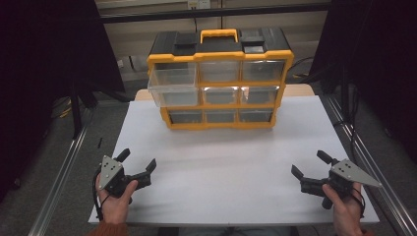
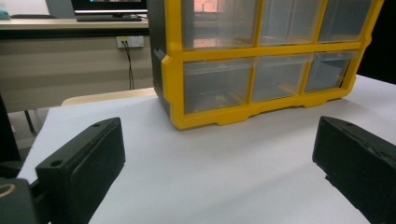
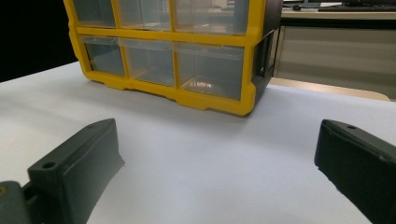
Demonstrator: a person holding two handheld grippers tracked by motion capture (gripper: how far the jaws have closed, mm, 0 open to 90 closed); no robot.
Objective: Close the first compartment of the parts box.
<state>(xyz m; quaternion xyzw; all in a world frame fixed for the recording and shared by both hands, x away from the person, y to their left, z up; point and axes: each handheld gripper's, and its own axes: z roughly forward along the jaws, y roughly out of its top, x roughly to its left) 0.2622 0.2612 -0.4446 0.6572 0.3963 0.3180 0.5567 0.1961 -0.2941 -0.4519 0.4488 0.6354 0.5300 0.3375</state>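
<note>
Both my grippers, left [image 1: 138,162] & right [image 1: 307,163], hang released, nothing between jaws. Far-left top drawer [image 1: 173,82] juts out of organizer [image 1: 220,105]; I approach it level, w/ care.

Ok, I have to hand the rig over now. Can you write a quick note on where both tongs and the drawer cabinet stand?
Left tongs: open, nothing held, near the table's front left corner.
Right tongs: open, nothing held, near the front right corner.
Yellow drawer cabinet: upright at the far middle of the table, well away from both tongs.
Top-left drawer: pulled partway out. The other drawers sit flush.
Done: nothing gripped so far.
Left: probably reach in and deal with the open drawer.
</note>
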